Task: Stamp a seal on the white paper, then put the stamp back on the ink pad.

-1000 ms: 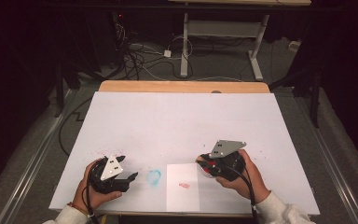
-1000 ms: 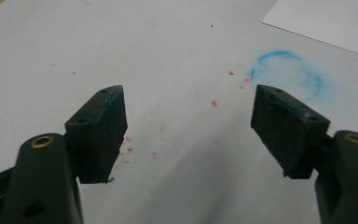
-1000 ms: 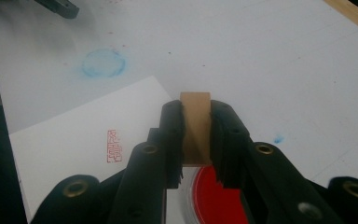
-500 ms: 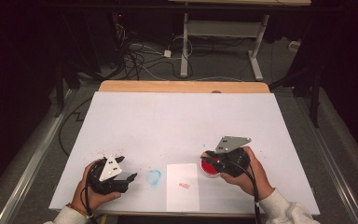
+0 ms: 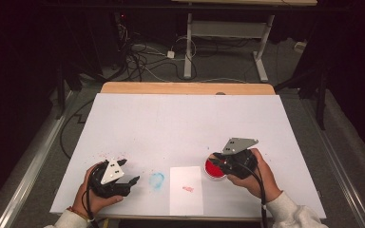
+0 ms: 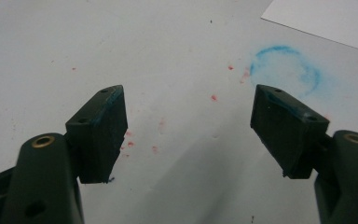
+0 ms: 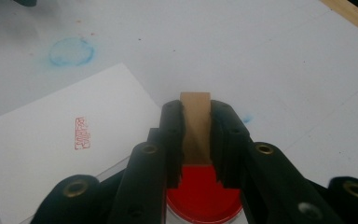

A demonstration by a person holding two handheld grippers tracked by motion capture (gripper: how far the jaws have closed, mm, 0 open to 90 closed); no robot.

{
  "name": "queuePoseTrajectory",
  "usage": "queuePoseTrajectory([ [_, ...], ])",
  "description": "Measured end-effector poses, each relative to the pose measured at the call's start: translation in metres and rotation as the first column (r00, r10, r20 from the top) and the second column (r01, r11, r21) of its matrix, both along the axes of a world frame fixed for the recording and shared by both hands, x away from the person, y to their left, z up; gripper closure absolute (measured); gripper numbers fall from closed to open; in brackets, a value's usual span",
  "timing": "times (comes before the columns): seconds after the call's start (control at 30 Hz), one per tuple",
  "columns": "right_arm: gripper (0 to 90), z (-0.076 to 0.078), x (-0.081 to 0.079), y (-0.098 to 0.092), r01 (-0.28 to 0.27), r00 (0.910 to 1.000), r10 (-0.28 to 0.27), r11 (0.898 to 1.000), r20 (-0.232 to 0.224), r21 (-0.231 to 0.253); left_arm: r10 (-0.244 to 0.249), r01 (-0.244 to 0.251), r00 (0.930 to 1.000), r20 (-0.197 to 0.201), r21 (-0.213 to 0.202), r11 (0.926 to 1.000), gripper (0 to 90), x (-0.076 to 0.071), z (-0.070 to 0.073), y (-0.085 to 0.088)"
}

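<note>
Two hand-held grippers work over a white bench (image 5: 190, 128). Right hand-held gripper (image 7: 196, 128): jaws pinching a wooden stamp (image 7: 196, 126), held over the red ink pad (image 7: 203, 198), which sits on the bench just right of the paper (image 5: 186, 190). Paper: one red imprint (image 7: 82, 133) near its middle. Left hand-held gripper (image 6: 189, 126): jaws spread, nothing between them, low over the bench near the front left edge. Blue ring stain (image 6: 284, 70) and red specks (image 6: 130, 143) mark the bench between that gripper and the paper.
</note>
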State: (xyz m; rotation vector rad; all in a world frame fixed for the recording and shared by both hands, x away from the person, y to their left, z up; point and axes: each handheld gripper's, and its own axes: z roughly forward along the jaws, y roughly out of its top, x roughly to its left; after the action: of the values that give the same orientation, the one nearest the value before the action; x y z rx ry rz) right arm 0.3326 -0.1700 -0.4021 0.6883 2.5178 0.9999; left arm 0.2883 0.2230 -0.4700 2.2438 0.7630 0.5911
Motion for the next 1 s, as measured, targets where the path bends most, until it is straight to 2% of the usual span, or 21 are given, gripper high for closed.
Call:
queuePoseTrajectory([
  [0.37,75.6,-0.010,0.005,-0.002,0.015,0.9997,-0.016,0.999,-0.017,-0.040,0.008,-0.008,1.0000,0.003,0.003,1.0000,26.3,-0.003,0.000,0.002],
  [0.73,75.5,-0.028,0.012,-0.002,0.023,0.9984,-0.028,0.995,-0.049,-0.096,0.009,-0.009,1.0000,0.002,0.014,0.9999,26.3,-0.004,0.000,0.001],
  [1.0,75.4,-0.041,0.017,-0.006,0.043,0.9955,-0.052,0.993,-0.079,-0.110,0.006,-0.006,1.0000,0.006,0.017,0.9998,26.3,-0.005,0.001,-0.001],
])
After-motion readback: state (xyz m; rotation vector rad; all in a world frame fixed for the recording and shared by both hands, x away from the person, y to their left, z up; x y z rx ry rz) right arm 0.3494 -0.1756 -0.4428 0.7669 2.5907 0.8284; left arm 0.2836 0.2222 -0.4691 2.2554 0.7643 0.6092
